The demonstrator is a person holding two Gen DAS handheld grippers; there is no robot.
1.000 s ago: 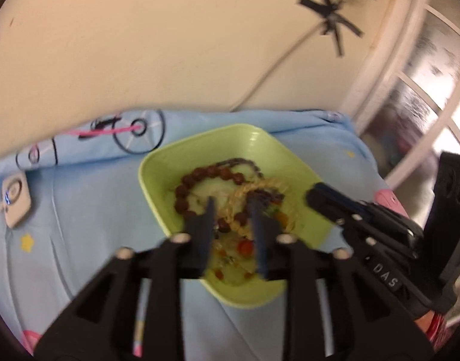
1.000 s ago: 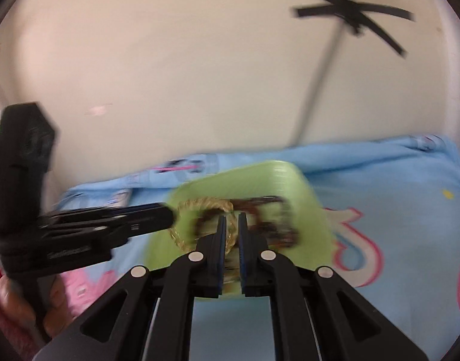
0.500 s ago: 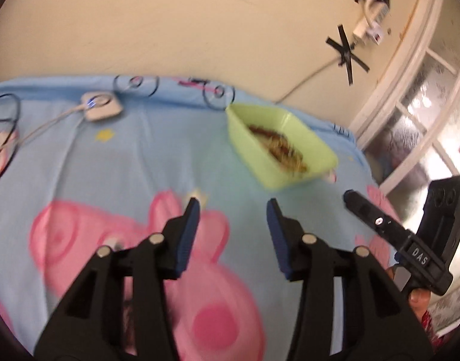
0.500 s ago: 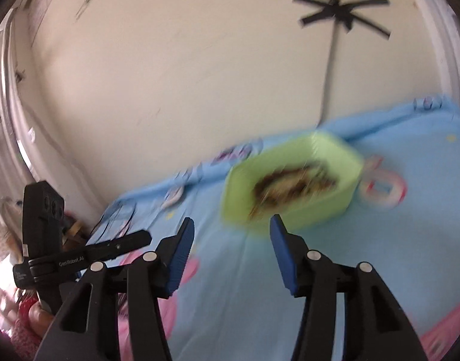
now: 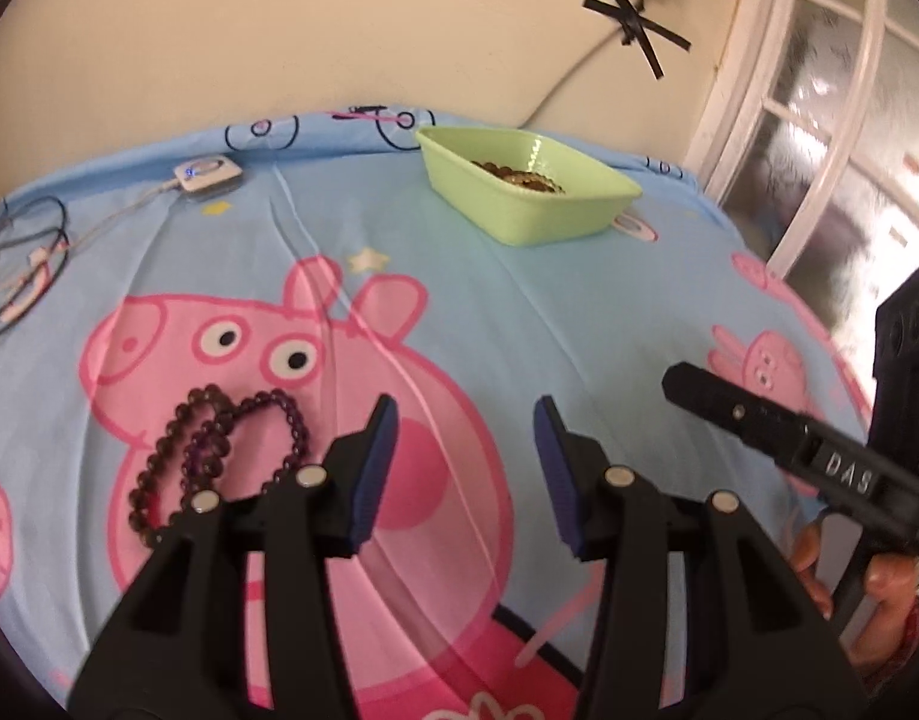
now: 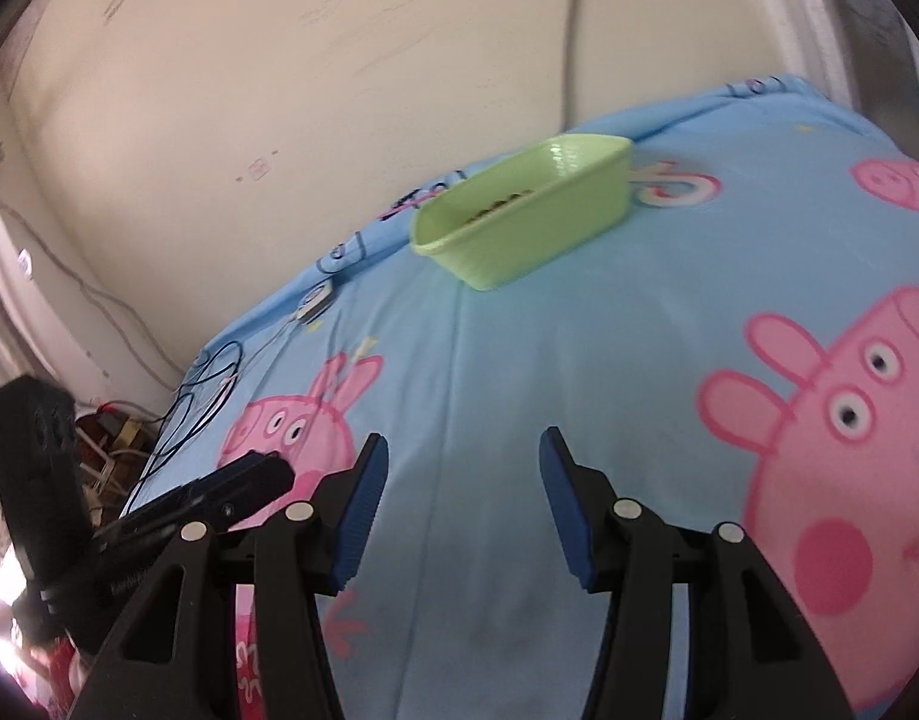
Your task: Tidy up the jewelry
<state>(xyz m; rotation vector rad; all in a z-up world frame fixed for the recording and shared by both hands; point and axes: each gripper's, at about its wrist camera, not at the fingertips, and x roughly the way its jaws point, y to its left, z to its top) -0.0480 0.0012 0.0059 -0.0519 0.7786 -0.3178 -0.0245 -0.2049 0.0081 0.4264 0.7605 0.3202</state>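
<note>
A light green tray (image 5: 522, 204) with several bead bracelets inside stands at the far side of a blue cartoon-pig bedsheet; it also shows in the right wrist view (image 6: 522, 222). Two dark bead bracelets (image 5: 219, 450), brown and purple, lie on the sheet just left of my left gripper (image 5: 465, 426), which is open and empty above the sheet. My right gripper (image 6: 464, 450) is open and empty, well short of the tray. The right gripper's body shows at the right of the left wrist view (image 5: 819, 450).
A white device (image 5: 207, 171) with cables (image 5: 21, 264) lies at the sheet's far left edge. The wall stands behind the tray, with a taped cable (image 5: 633, 15). A window frame (image 5: 819, 90) is on the right. Clutter lies on the floor beyond the sheet's left edge (image 6: 105, 438).
Both grippers have pulled back from the tray and opened. The right gripper let go of a gold bracelet in the tray. Two dark bracelets have come into view on the sheet.
</note>
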